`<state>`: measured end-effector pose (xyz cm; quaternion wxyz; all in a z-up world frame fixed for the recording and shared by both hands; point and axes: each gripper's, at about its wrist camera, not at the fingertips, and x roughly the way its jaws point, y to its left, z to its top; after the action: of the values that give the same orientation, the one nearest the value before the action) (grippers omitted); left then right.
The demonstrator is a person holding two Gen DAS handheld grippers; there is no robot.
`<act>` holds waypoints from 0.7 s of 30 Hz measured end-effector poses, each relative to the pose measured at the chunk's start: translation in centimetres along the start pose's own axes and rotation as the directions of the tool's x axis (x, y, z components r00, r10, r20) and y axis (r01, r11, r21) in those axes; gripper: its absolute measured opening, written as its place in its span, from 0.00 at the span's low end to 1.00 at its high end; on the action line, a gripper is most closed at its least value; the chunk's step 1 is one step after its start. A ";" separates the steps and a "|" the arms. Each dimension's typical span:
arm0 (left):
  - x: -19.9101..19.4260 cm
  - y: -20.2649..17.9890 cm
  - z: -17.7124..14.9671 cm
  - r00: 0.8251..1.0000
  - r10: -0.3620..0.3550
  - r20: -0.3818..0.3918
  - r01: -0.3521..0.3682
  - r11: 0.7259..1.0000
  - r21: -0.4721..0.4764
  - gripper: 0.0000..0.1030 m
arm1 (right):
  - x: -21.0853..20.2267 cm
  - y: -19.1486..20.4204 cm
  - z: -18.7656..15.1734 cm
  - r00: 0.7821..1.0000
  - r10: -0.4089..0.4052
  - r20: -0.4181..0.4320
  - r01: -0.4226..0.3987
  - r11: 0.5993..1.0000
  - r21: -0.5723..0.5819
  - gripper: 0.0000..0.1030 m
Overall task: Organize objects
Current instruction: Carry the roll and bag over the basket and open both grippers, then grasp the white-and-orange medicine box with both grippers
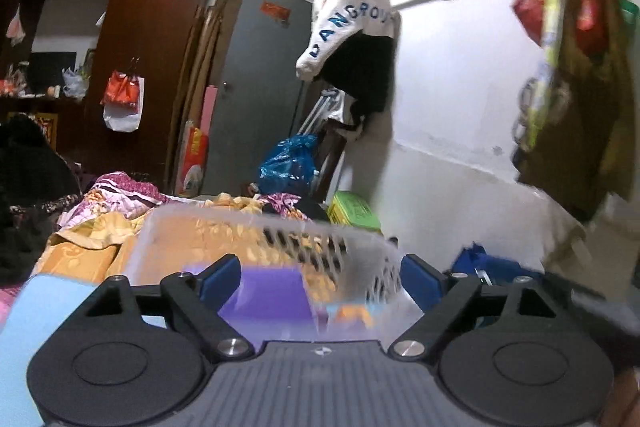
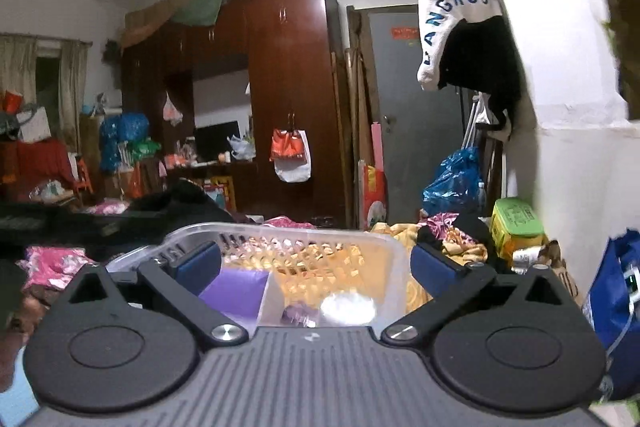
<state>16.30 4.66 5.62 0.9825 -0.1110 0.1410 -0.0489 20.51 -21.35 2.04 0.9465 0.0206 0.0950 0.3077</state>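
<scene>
Both ribbed grippers, left [image 1: 320, 277] and right [image 2: 316, 261], spread apart, facing translucent perforated plastic basket [image 2: 384, 247], purple block [image 2: 236, 293] inside

Each hand-held gripper [image 1: 320, 277] [image 2: 316, 263]: black linkages, blue pads [image 1: 221, 277], silver screws [image 2: 226, 332].

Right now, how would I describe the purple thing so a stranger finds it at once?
Find the clear slotted plastic basket on the cluttered bed. The purple block lies inside at its left, the only solid purple piece there.
</scene>
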 end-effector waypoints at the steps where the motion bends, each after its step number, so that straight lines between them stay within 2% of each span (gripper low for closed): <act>1: -1.3 0.1 -1.0 1.000 -0.011 0.005 0.010 1.000 0.013 0.87 | -0.7 -0.2 -0.4 1.000 0.015 -0.003 -0.015 1.000 0.010 1.00; 5: -6.1 0.5 -6.6 1.000 -0.031 0.001 0.031 0.997 0.071 0.87 | -4.9 -1.1 -5.5 0.995 0.095 -0.030 -0.094 0.994 0.053 1.00; 8: -8.3 0.8 -10.6 0.999 -0.031 -0.009 0.032 0.997 0.076 0.87 | -7.1 -1.2 -9.4 0.991 0.119 -0.063 -0.116 0.992 0.052 1.00; 10: -9.1 0.8 -12.6 0.999 -0.037 -0.022 0.039 0.995 0.087 0.87 | -8.1 -1.2 -11.2 0.979 0.190 -0.079 -0.188 0.982 0.030 1.00; 13: -9.3 0.3 -15.1 0.997 -0.070 -0.027 0.073 0.991 0.113 0.87 | -8.0 -0.6 -12.5 0.966 0.232 -0.114 -0.238 0.970 -0.044 1.00; 15: -9.4 -0.1 -16.4 0.996 -0.085 -0.036 0.089 0.987 0.135 0.87 | -7.4 -0.9 -12.5 0.961 0.247 -0.121 -0.254 0.966 -0.051 1.00; 18: -9.2 -0.3 -17.2 0.994 -0.095 -0.050 0.101 0.984 0.148 0.87 | -6.5 -1.0 -12.6 0.938 0.319 -0.138 -0.326 0.945 -0.029 0.93; 21: -9.0 -0.6 -17.8 0.993 -0.101 -0.060 0.109 0.980 0.164 0.87 | -5.9 -0.7 -12.9 0.928 0.340 -0.152 -0.349 0.936 -0.035 0.82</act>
<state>2.52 1.61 -8.55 0.9805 -0.0343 0.1556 -0.1152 13.73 -25.68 -9.73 0.8686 -0.0142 0.1482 0.4727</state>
